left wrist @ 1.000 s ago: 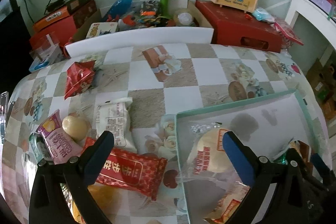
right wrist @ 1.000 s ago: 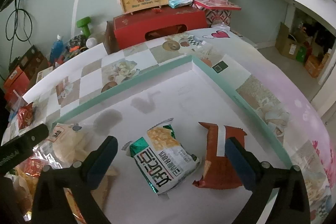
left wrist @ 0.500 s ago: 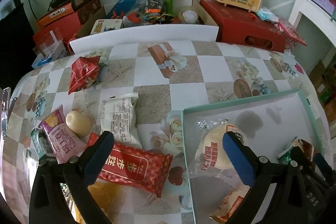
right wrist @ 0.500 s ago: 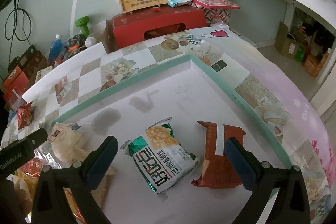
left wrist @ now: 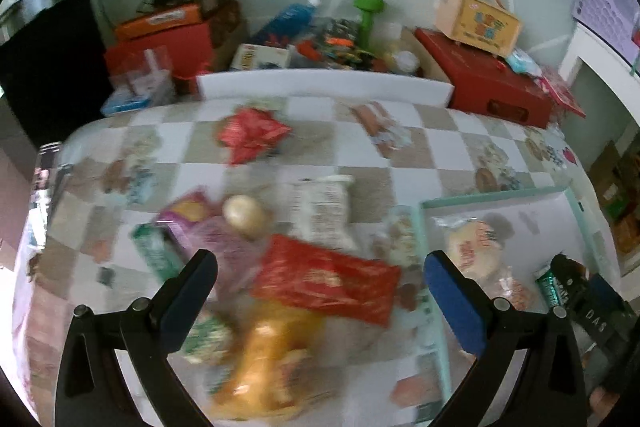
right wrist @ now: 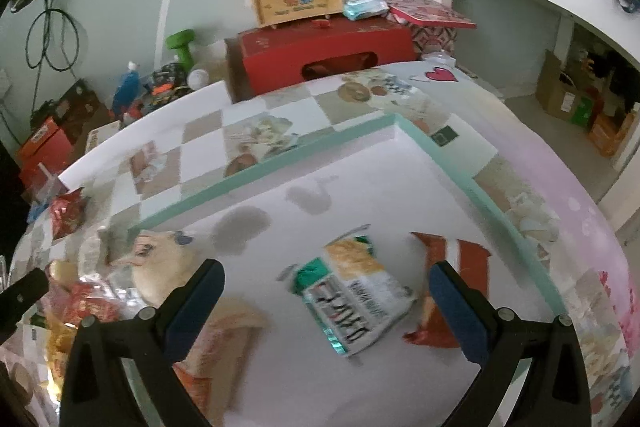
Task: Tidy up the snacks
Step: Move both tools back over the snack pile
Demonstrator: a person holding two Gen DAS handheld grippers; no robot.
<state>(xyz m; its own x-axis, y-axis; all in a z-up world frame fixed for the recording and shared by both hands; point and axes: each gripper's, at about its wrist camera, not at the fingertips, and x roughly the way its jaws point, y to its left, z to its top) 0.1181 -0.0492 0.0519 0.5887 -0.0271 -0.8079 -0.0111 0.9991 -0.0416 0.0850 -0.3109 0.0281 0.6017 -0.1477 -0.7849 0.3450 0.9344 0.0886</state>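
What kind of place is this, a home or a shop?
Probably a home: a table with a checked patterned cloth, a green dumbbell and gift boxes by the wall, and cardboard boxes on the floor.

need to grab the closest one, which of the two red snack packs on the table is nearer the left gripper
The long flat red pack, lying just ahead of the open left gripper. The crumpled red pack sits much farther back.

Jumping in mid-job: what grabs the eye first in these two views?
The heap of loose snack packs on the checkered tablecloth, led by the long red packet between the open left gripper fingers. To its right lies the mint-rimmed tray, holding a green and white packet and an orange packet under the open right gripper.
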